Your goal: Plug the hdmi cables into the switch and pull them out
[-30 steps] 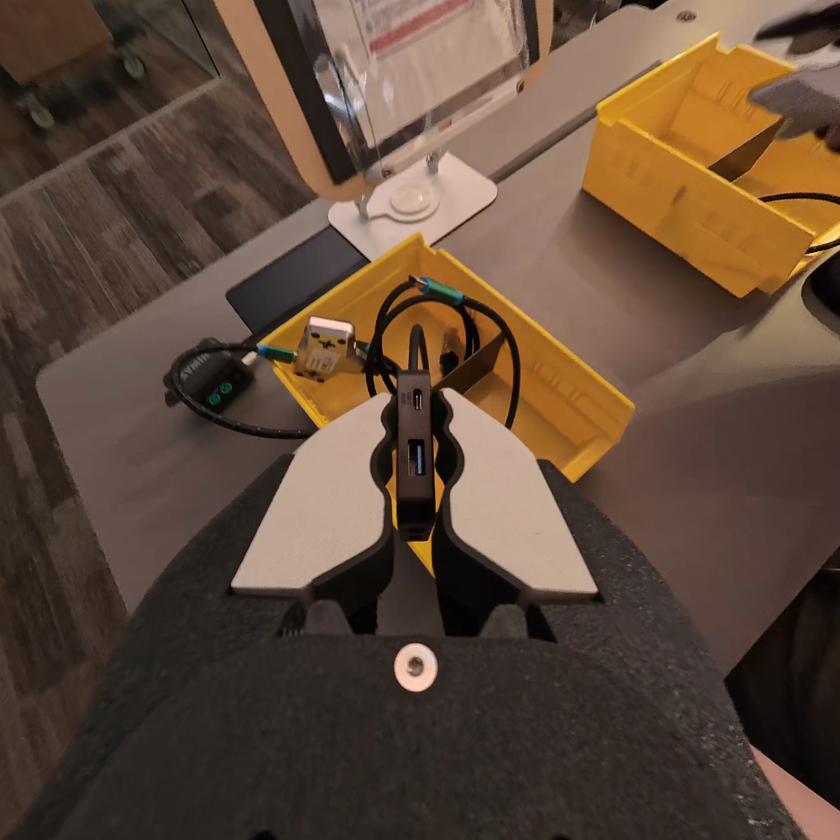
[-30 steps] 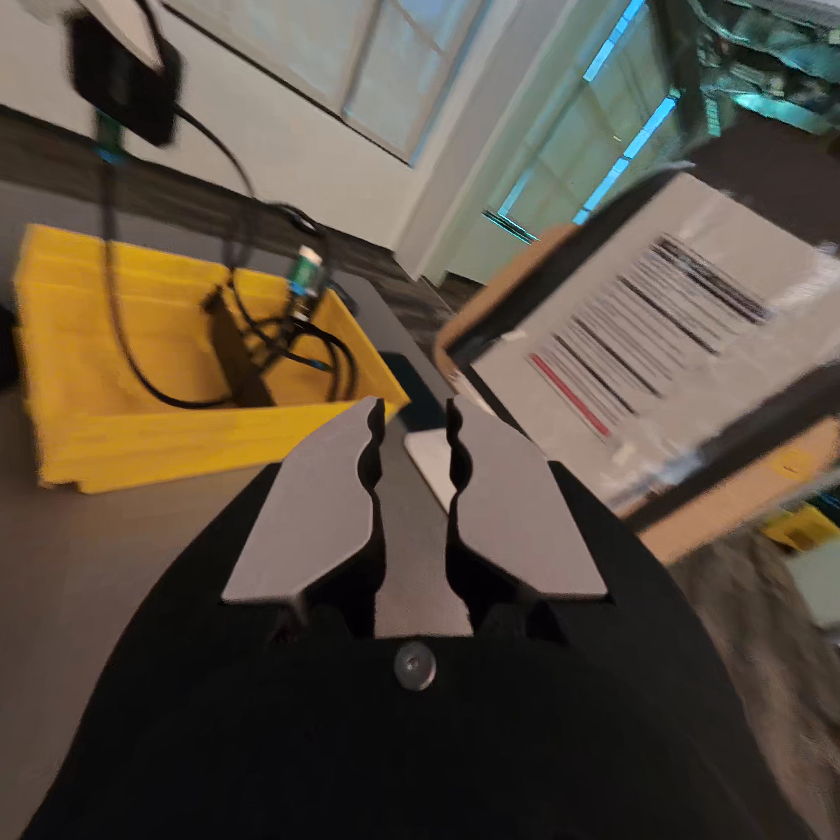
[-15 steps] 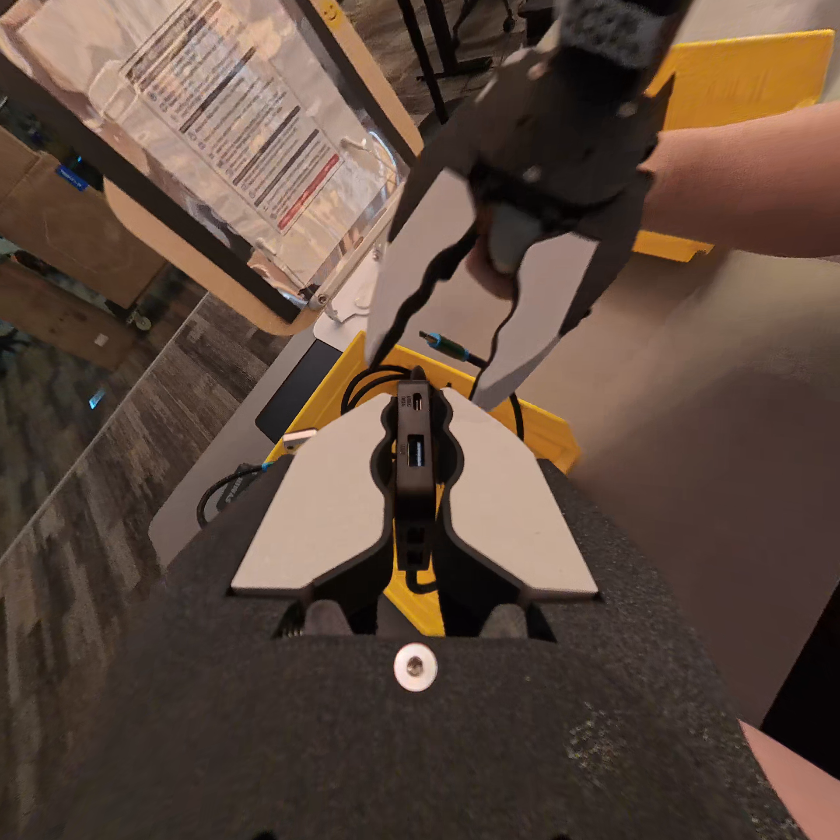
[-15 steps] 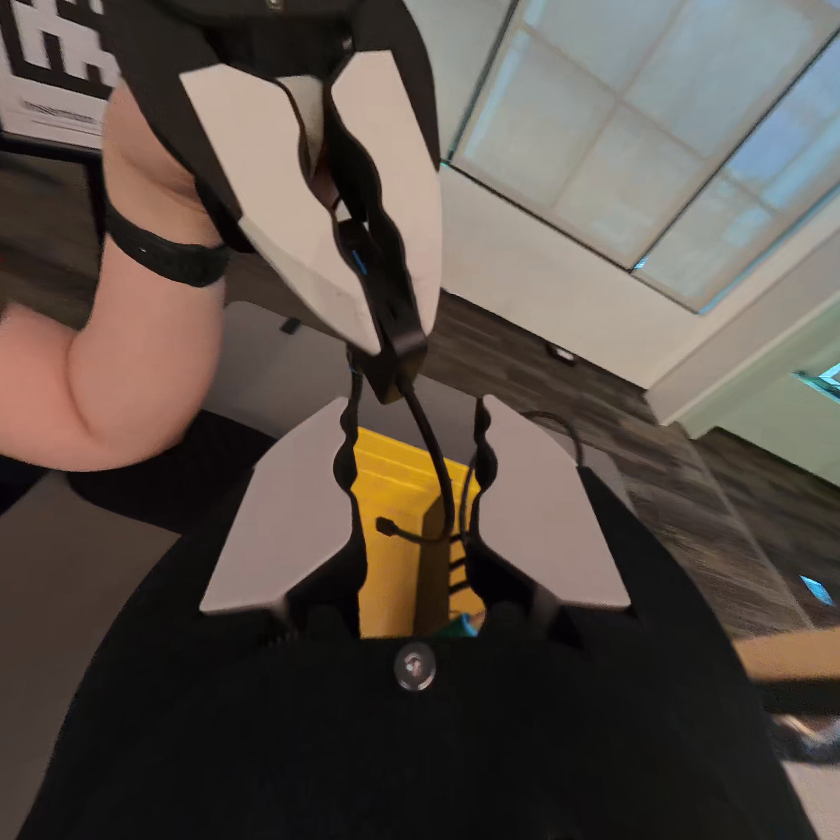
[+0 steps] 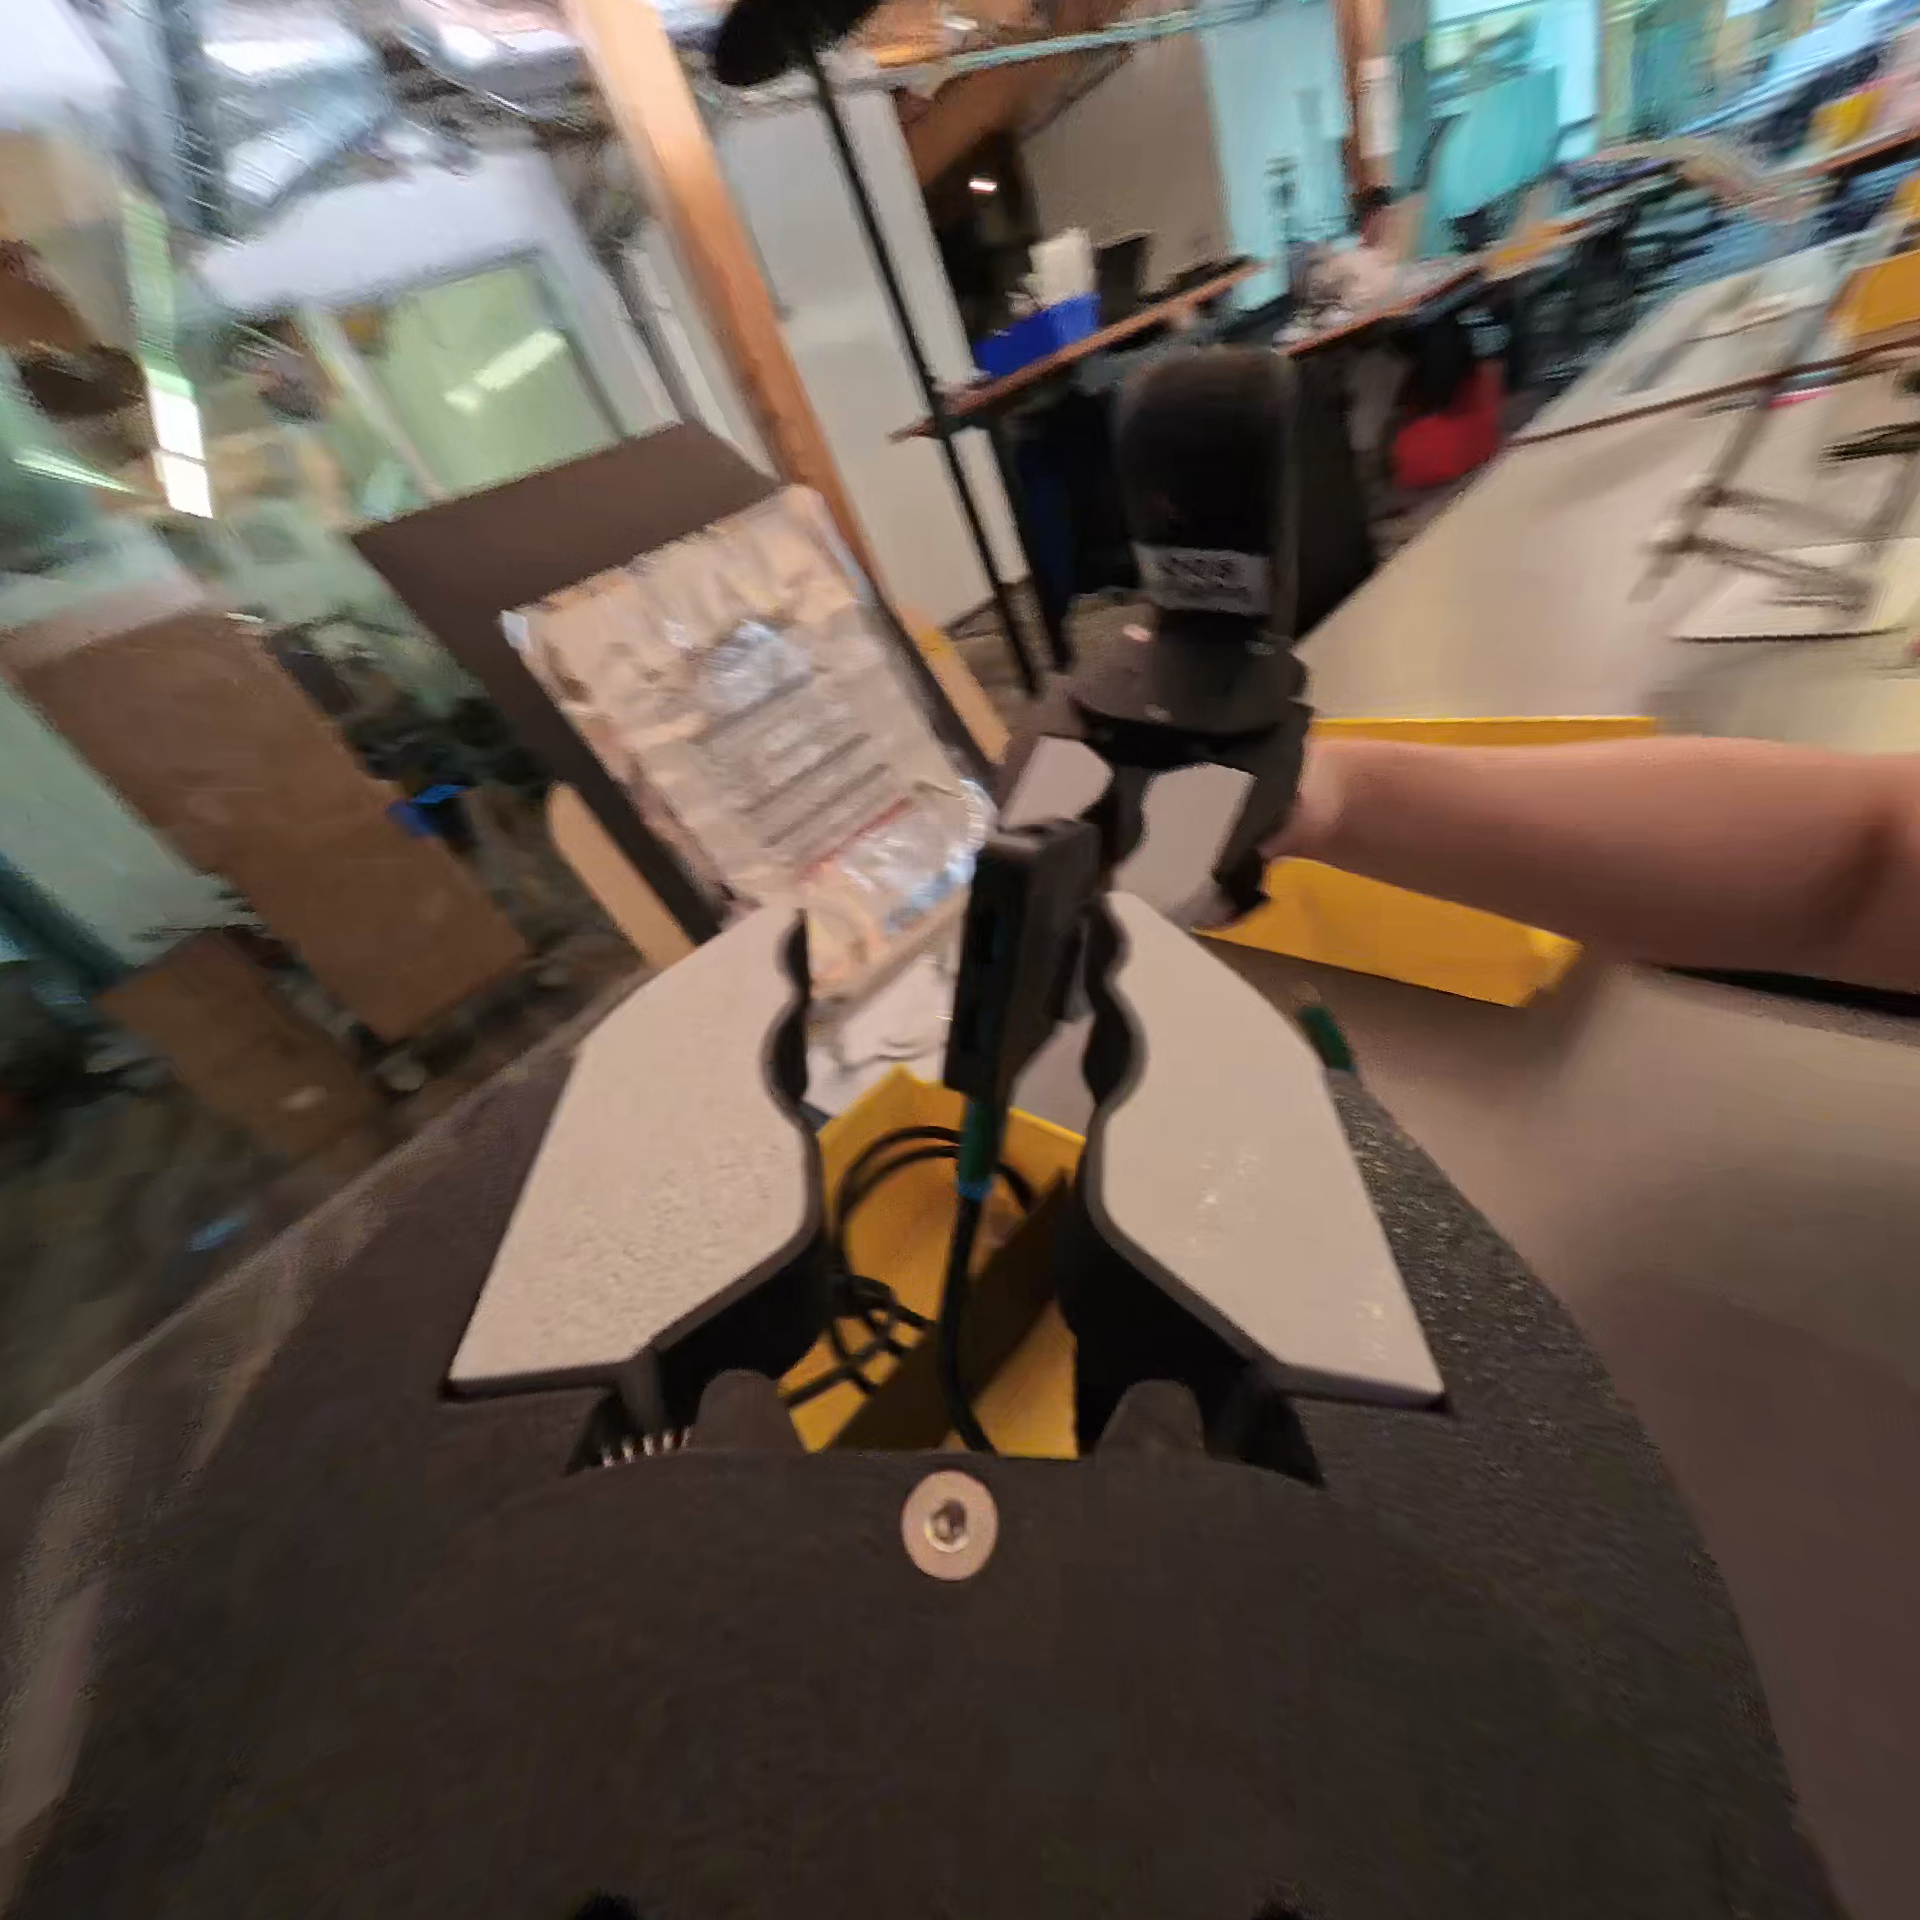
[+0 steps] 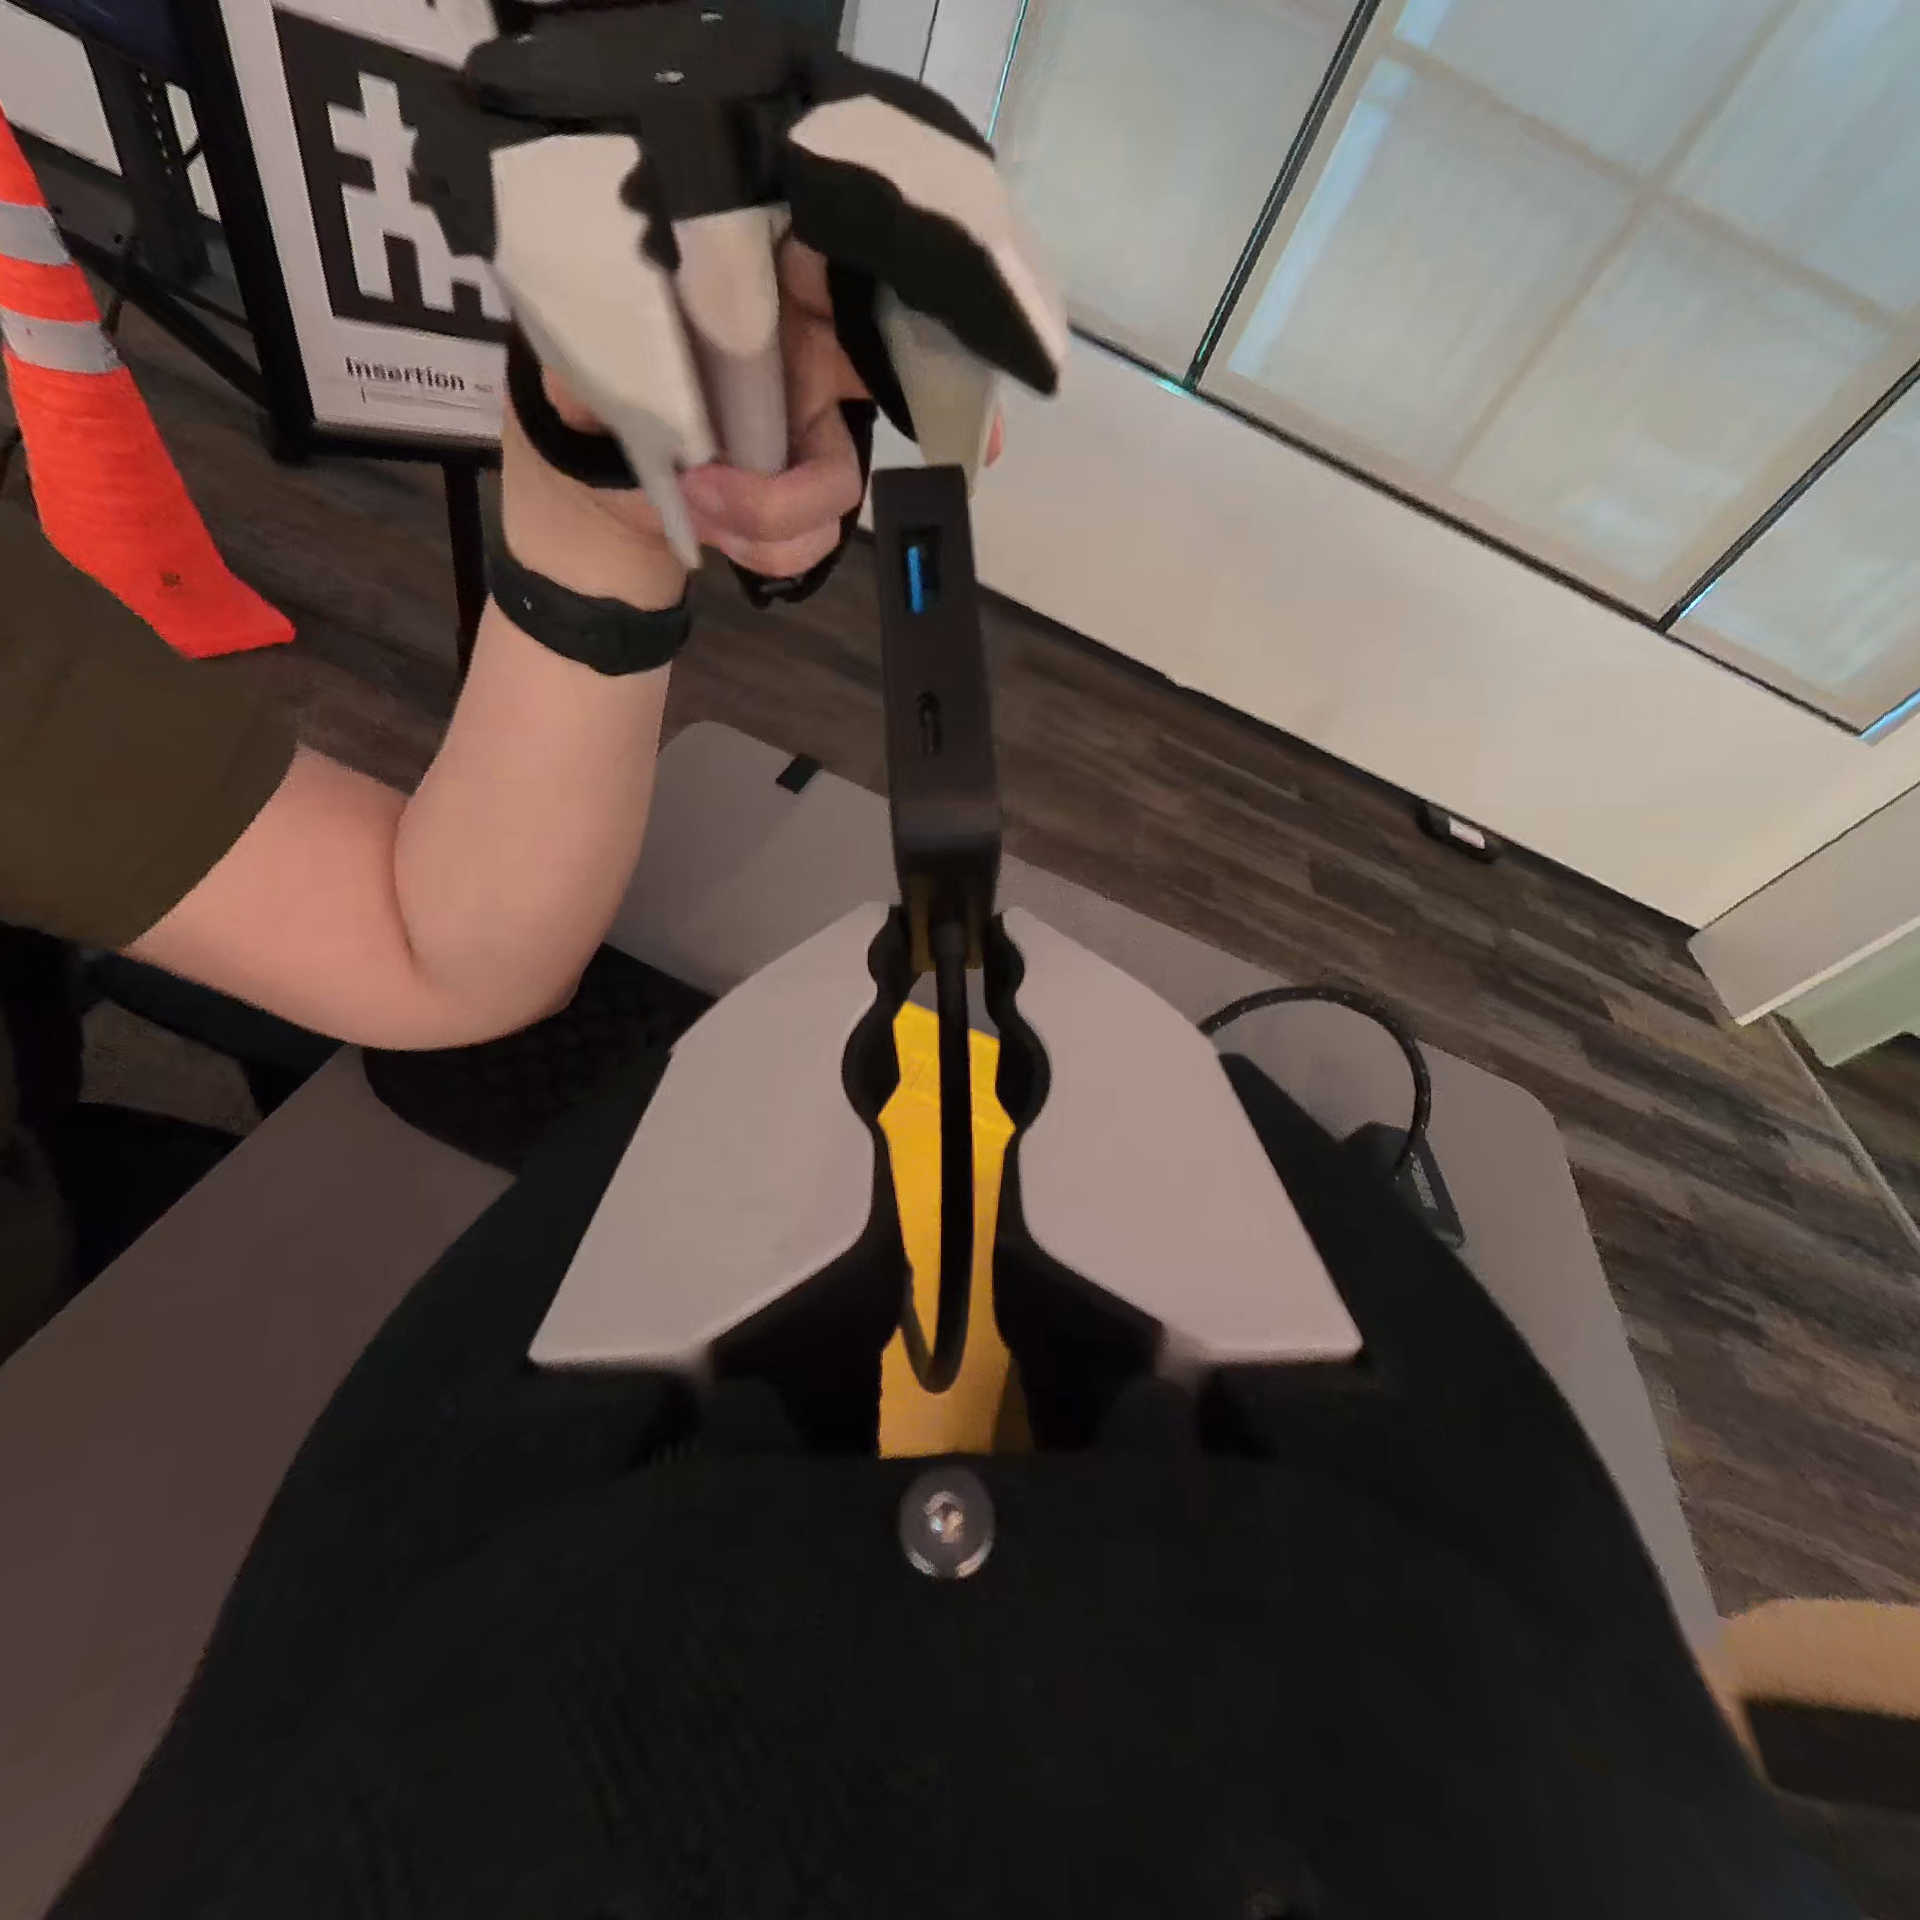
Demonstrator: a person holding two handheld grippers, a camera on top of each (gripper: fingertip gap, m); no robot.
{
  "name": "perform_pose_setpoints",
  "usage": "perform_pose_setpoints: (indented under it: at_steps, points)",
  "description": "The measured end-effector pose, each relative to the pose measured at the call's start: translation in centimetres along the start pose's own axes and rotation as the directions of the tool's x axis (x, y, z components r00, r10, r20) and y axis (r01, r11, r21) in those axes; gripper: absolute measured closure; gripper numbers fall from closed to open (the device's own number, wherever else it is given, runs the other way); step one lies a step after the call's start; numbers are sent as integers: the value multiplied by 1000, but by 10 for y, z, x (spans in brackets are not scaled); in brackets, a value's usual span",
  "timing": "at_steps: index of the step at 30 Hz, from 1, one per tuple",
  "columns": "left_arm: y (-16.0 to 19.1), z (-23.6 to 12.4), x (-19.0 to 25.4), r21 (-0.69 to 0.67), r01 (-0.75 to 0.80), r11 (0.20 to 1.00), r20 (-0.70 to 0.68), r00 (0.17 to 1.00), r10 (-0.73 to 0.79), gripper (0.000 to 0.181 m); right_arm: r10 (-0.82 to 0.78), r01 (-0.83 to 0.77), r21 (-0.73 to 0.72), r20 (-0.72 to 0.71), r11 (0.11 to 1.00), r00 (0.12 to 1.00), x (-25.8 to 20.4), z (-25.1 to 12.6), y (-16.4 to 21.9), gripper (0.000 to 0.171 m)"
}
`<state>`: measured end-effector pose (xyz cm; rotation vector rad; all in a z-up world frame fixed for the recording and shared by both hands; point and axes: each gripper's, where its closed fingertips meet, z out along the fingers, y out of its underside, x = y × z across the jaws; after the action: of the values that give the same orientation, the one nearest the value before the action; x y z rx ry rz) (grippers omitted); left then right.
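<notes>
Black switch [image 6: 932,665] hangs upright, cable [image 6: 954,1164] trailing below.

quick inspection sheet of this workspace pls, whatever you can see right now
surface: grey table, bare where visible
job's things: black switch upright in the air above a yellow bin
clutter: second yellow bin farther back; sheet in a clear stand
grippers: left claw open wide, one fingertip by the switch's top; right claw closed in on the switch's lower end, apparently pinching it
cables: black cable drops from the switch between the right fingers; coiled cables in the bin; black adapter with its lead on the table
surroundings: orange cone, black-and-white marker board, windows, wood-look floor
</notes>
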<state>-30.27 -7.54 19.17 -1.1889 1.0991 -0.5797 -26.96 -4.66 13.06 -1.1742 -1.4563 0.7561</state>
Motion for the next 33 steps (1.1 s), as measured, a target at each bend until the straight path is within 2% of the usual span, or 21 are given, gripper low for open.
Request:
perform_pose_setpoints:
  at_steps: [2,4,6,9,13,15,17,19,22,25,29,33]
  points:
    - [12,7,10,-46,0,999,-99,995,-5,122,-22,22,-48,-2,999,1000,2,-5,-1,157]
    - [21,21,7,-92,-28,995,-92,996,20,120,-28,31,-95,26,995,999,0,-8,-3,157]
    - [25,37,6,-100,-33,994,-105,994,23,130,-37,41,-148,31,988,999,1,-12,-3,157]
    - [27,53,23,-63,-63,996,-237,970,47,155,-33,41,-234,40,971,999,3,-18,0,157]
    - [29,70,20,-74,-70,995,-234,971,51,160,-63,69,-339,29,938,998,10,-29,8,156]
    - [25,78,17,-65,-40,997,-214,976,25,164,-84,63,-342,-47,938,995,21,-38,6,151]
    - [19,85,12,-34,28,999,-191,981,-34,167,-135,68,-322,-189,944,973,38,-55,-3,136]
    - [10,91,1,33,156,987,-159,976,-149,167,-194,93,-282,-358,955,913,47,-81,-17,126]
    - [1,99,-5,117,392,913,-226,905,-360,168,-298,223,-203,-519,953,801,31,-116,-37,125]
    - [1,108,6,68,568,820,-384,774,-504,167,-459,307,-345,-600,887,655,18,-147,-21,126]
    - [0,119,26,2,629,777,-507,671,-542,167,-475,254,-412,-626,875,619,3,-172,17,126]
    - [-1,129,34,-35,634,773,-535,641,-550,167,-431,183,-408,-678,895,596,1,-204,53,126]
